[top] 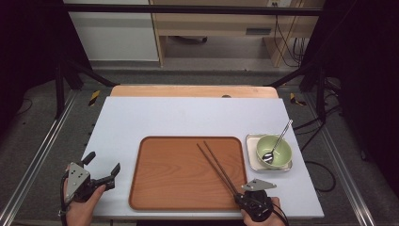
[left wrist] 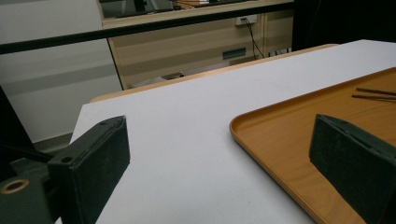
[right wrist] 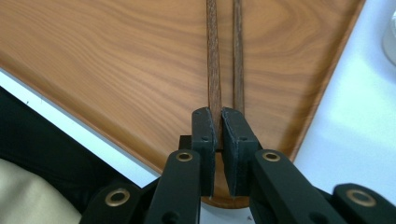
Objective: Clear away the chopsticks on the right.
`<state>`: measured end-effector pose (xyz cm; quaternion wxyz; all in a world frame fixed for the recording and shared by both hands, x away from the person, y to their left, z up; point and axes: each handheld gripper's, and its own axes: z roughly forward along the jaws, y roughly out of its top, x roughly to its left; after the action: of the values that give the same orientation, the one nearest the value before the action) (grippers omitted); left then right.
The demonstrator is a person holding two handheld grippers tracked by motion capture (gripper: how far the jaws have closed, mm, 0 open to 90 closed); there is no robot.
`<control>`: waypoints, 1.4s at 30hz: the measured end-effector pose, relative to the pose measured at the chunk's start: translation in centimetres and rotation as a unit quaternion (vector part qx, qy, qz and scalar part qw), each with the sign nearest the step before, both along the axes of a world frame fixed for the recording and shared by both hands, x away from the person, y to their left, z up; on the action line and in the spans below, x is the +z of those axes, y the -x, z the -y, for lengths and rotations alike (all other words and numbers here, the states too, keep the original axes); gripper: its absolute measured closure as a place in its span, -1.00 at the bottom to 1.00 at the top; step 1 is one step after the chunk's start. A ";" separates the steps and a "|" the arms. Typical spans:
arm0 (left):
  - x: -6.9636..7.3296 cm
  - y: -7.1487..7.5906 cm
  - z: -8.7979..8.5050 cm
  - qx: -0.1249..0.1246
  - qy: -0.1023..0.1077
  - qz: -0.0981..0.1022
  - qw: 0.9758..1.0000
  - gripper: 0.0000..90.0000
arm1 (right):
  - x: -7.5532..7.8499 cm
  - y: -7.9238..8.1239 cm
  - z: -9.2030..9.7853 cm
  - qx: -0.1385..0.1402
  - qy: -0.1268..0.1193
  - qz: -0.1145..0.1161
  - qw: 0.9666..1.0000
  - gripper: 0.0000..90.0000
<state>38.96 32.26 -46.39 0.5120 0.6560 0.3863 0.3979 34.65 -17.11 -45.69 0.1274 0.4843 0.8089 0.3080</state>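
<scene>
Your left gripper waits with jaws spread and empty beside the wooden tray. Your right gripper is clenched on the near ends of the chopsticks, which lie across the tray. They look light, stiff and slick, so pinch both together or one may roll free

No readable text, label, brand, number or sign in any view. Small plate on cabinet front, upper right of high view, too blurred to read.
</scene>
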 end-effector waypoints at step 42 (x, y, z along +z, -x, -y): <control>1.8 0.3 1.4 -0.033 0.012 -0.021 0.999 -0.88 | 1.1 -3.6 0.7 0.024 -0.055 0.051 0.997 0.10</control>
<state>38.67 30.83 -44.59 0.5245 0.6706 0.3794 0.3622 38.22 -17.83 -44.56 0.1343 0.4544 0.7949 0.3789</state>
